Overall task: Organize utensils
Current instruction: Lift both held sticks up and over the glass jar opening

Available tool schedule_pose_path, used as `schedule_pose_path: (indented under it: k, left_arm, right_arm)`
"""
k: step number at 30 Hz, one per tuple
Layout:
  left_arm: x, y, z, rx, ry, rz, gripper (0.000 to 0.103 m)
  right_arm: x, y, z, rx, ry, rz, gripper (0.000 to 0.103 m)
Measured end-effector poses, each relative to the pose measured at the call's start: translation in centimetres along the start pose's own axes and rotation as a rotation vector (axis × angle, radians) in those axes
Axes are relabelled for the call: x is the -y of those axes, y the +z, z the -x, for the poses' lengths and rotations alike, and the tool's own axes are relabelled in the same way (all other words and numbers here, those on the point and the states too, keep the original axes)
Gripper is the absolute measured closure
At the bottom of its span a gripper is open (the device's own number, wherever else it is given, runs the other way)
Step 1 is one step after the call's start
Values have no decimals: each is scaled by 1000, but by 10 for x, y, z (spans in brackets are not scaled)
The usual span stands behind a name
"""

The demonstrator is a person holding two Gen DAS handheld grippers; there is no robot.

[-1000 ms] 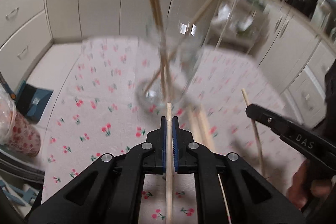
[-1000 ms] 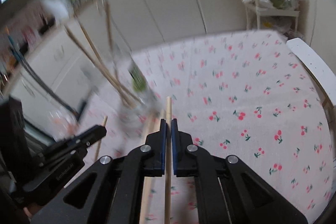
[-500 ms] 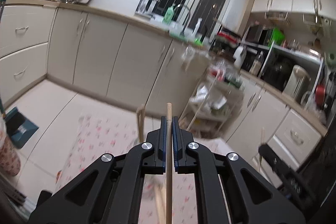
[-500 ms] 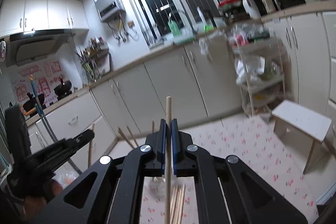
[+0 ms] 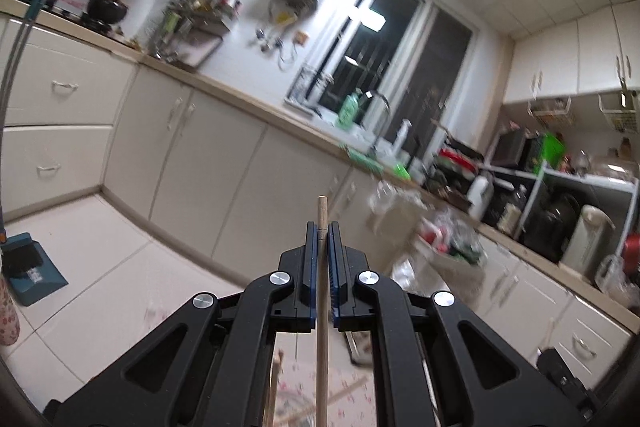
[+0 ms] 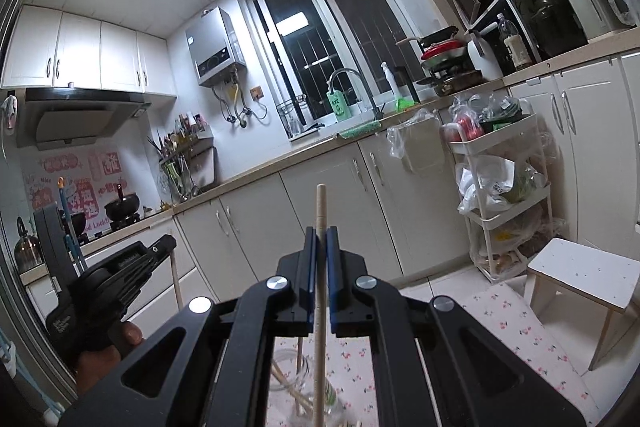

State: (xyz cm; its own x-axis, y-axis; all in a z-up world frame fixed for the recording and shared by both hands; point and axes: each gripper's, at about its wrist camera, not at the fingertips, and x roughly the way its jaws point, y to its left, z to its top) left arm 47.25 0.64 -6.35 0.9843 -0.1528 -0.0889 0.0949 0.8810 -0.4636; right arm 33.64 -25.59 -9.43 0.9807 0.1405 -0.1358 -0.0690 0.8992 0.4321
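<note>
A kitchen with pale cabinets (image 6: 248,227) and a dark window (image 6: 332,39). Each gripper clamps a round wooden chopstick: left gripper (image 5: 322,227) on one chopstick (image 5: 321,291), right gripper (image 6: 320,231) on another chopstick (image 6: 319,299). Only the right view shows the clear glass jar (image 6: 298,383) of chopsticks on the cherry-print cloth (image 6: 516,339).

Pale wood chopstick (image 6: 320,211); cherry-print cloth (image 6: 516,331), pinkish; cream cabinets (image 6: 320,211).

pale wooden chopsticks (image 5: 321,307) clamped upright
</note>
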Motion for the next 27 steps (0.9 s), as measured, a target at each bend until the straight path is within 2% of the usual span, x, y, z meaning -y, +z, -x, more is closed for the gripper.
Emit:
schedule_pose_path:
  k: [4,9,15,27]
  left_arm:
    - [1,-7,-14,64,40,-8,98]
    - [-5,-19,-27,105,79,-10,98]
    - [-8,-27,-40,135,105,7,98]
    - [0,-63,-50,180,146,-79,98]
  right_arm:
    - [7,-3,-10,1,-2,-18,97]
    - [12,-11,-21,-16,2,-28,97]
    - [19,-24,-33,-48,1,-46,97]
    - [27,-39,-48,-85,-2,-55,97]
